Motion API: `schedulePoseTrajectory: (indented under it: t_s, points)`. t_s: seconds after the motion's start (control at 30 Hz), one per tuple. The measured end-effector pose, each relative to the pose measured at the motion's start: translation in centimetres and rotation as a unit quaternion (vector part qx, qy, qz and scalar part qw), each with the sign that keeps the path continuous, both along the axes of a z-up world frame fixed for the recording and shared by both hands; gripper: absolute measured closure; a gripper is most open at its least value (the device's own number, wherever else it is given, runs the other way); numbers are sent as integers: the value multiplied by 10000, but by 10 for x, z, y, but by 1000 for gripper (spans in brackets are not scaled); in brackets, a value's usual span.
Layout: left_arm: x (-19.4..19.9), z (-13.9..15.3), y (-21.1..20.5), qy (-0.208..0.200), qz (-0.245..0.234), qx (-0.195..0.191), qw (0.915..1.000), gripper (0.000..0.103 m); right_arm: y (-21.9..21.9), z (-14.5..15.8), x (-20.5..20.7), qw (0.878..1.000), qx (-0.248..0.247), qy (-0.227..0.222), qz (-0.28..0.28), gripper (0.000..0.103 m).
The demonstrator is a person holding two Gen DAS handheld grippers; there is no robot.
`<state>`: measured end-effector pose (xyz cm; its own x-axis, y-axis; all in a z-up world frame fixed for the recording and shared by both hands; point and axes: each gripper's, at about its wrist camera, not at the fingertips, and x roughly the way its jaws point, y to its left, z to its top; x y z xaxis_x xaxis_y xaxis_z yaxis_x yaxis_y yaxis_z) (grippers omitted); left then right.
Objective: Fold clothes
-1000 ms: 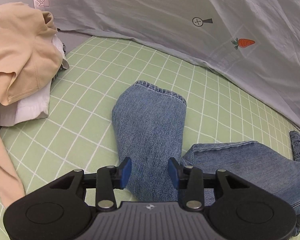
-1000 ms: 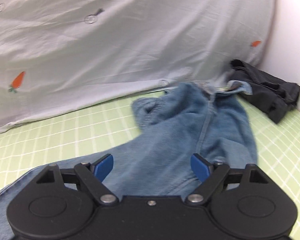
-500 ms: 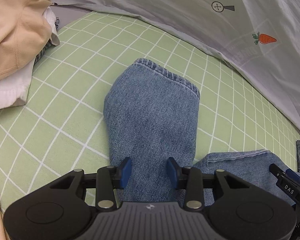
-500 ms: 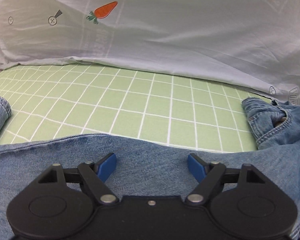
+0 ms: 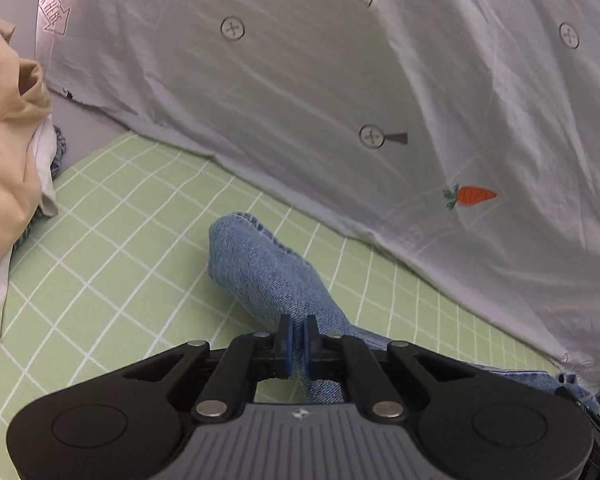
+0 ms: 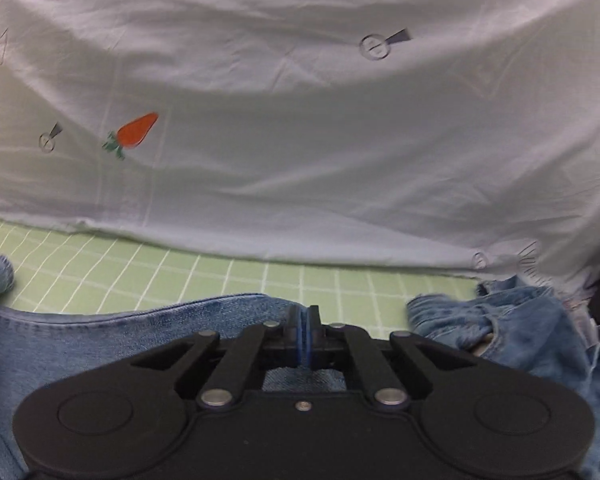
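Where both stood open before, each hand-held gripper (image 5: 296, 330) (image 6: 303, 326) now pinches the jeans (image 5: 260, 276).

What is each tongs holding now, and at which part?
Both hold the jeans: left tongs pinch one leg's fabric, right tongs pinch the other leg's upper edge.

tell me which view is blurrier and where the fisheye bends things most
Right wrist view: softer overall, the carrot print and grid sheet smeared, the jeans less so. Left wrist view: crisp, denim weave on the jeans leg readable. Both: grid lines curve toward the edges, corners go black, lighting even, no glare.
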<state>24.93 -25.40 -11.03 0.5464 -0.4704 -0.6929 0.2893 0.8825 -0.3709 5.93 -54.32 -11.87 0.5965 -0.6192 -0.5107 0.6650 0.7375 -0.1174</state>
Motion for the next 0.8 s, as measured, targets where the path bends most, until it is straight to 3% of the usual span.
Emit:
schedulePoseTrajectory:
  t_s: [0.07,0.13,0.17,0.2,0.27,0.43,0.57,0.73,0.8]
  points:
    - [1,10,5,-211,145,-10,9997,103,-10,11,-11,9991,-15,-173,-388,101]
    - [5,3,13,-85,319,154,9993,103,-19,7,-16,9989,94,-32,-448,97]
    - [7,-6,20,135,439,217,9987,103,-19,1,-16,9988,93,145,-469,88]
    - [7,-14,28,353,536,242,9976,103,-17,-6,-16,9980,81,357,-511,71]
    - [2,-27,41,636,653,306,9954,103,-8,-16,-18,9964,82,567,-617,57]
    - [-13,-48,48,895,469,798,9917,101,20,-26,-15,9976,548,333,-275,60]
    - [-22,-62,44,1132,303,945,9886,97,44,-27,20,9960,801,218,326,72]
    - [-35,-65,32,1144,15,1012,9883,95,71,-20,68,9874,1193,-120,1036,71]
    - [-38,-66,29,1168,-45,1004,9881,95,81,-19,87,9820,1316,-190,1339,65]
